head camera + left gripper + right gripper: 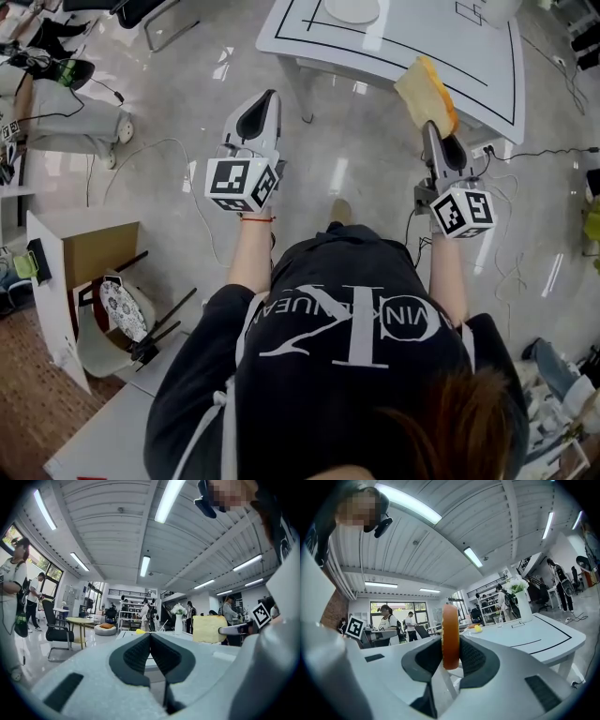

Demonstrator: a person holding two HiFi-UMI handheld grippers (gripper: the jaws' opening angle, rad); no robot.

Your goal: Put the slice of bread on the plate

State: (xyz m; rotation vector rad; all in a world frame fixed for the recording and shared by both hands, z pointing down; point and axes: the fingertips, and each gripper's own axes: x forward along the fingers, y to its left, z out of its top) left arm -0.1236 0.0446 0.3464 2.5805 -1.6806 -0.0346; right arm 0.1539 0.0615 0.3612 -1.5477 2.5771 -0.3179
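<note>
Both forearms are extended forward, level and roughly parallel. The left gripper (265,101) is carried with its jaws pressed together, nothing being gripped. The right gripper (433,131) is clamped on the bread (427,92), which is held on edge between the pads.

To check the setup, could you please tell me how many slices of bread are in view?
1. The slice of bread is clamped on edge in the right gripper, over the white table's near edge. More could lie outside the views.
</note>
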